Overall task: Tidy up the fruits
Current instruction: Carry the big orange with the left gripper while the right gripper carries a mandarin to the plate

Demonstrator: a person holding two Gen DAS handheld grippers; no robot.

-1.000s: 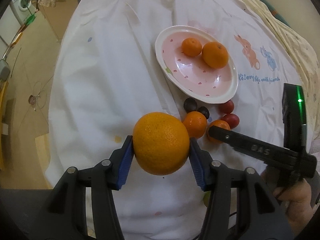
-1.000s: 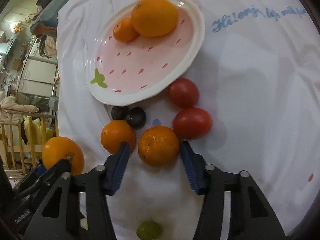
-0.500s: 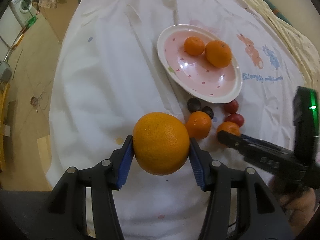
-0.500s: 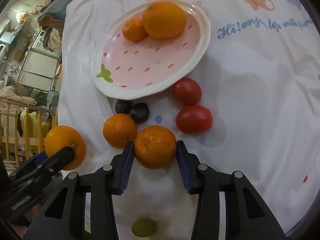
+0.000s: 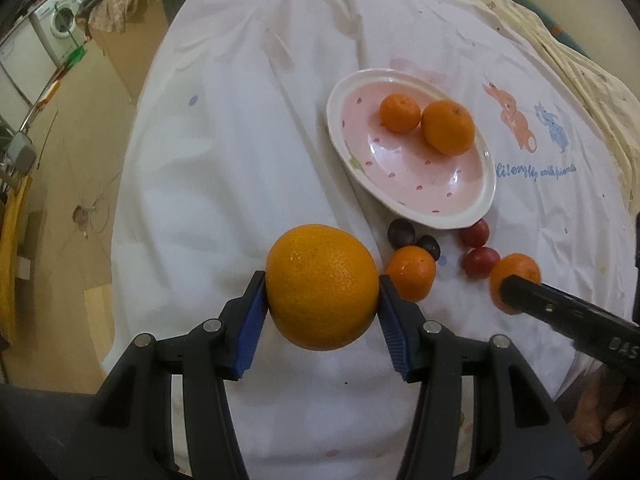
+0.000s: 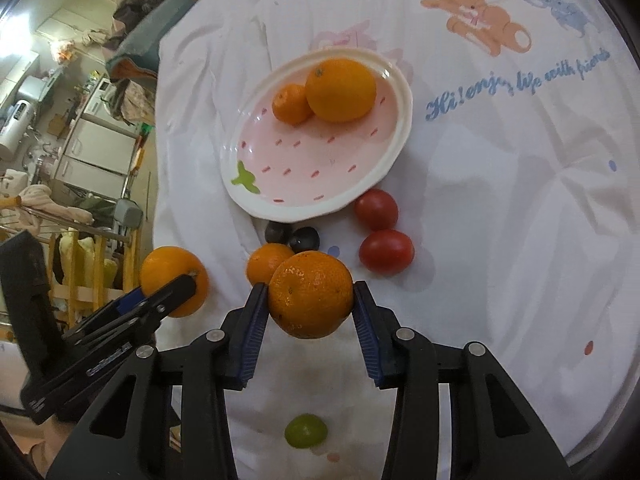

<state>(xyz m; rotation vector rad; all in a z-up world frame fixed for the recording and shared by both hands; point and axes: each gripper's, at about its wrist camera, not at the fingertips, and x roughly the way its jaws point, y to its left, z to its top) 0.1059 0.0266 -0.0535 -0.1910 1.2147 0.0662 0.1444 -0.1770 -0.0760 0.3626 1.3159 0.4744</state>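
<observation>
Gripping a large orange (image 5: 322,286) between its blue pads (image 5: 250,334), the left gripper (image 5: 322,320) has its jaws spread wide around the fruit and holds it clear of the white printed cloth (image 5: 224,152). The right gripper (image 6: 310,324) is clamped in the same way on a smaller orange (image 6: 311,294), one pad pressed to each side, with the fruit raised above the cloth. In the right wrist view the left gripper and its orange appear at the left edge, well apart from the right one. On the cloth beyond both tools sits an oval pink strawberry-patterned dish (image 6: 394,80) with a white rim; it holds a small mandarin (image 6: 292,103) touching a bigger orange (image 6: 341,90) at its far end, the rest of the dish bare. Just at the dish's near rim lie two dark plums (image 6: 292,237) side by side, two red tomatoes (image 6: 382,236) to their right, and another mandarin (image 6: 266,263) just behind the fruit the right gripper holds. A green grape (image 6: 305,431) lies on the cloth below the right gripper, between its arms.
</observation>
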